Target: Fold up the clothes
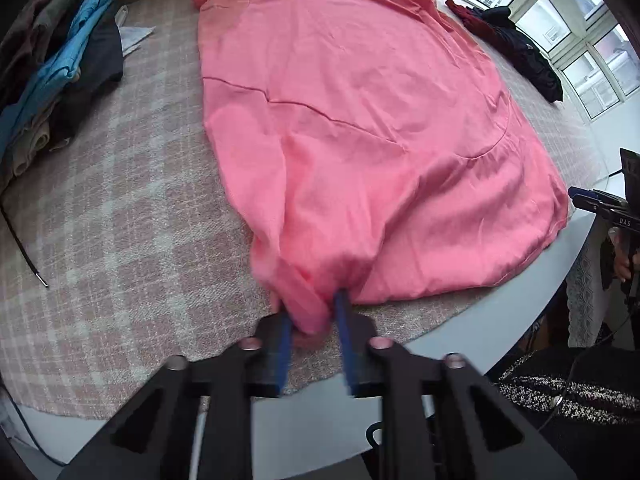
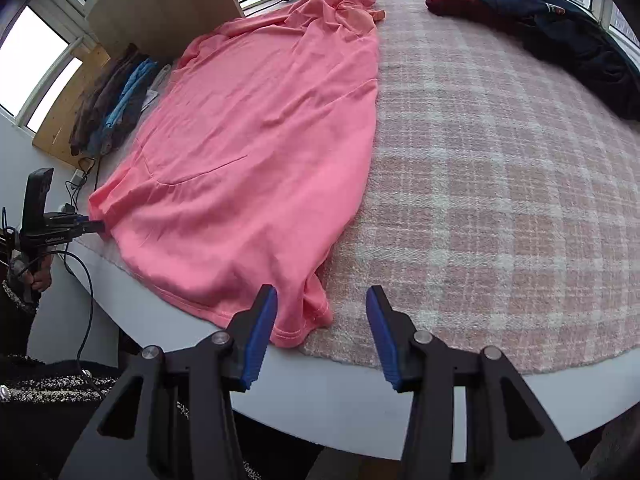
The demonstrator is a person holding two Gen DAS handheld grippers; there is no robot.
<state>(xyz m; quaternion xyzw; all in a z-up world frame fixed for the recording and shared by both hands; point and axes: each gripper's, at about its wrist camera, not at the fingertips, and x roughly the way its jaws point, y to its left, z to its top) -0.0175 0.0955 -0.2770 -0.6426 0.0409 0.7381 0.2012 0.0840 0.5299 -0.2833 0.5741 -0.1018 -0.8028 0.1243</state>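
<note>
A large pink garment (image 1: 360,120) lies spread flat on the plaid cloth (image 1: 120,200) covering the table. My left gripper (image 1: 312,304) is shut on a bunched near corner of its hem, pink fabric pinched between the blue pads. In the right wrist view the same garment (image 2: 260,140) stretches away to the left, and the left gripper (image 2: 96,226) holds its far hem corner at the table edge. My right gripper (image 2: 322,296) stands open just over the table's near edge. The other hem corner (image 2: 304,320) lies by its left pad, not pressed by either pad.
Folded clothes, blue and brown, are stacked at the left (image 1: 60,80). A heap of dark and maroon clothes (image 2: 560,20) sits by the windows. The white table edge (image 2: 360,400) curves in front, with cables (image 2: 86,280) hanging at the left.
</note>
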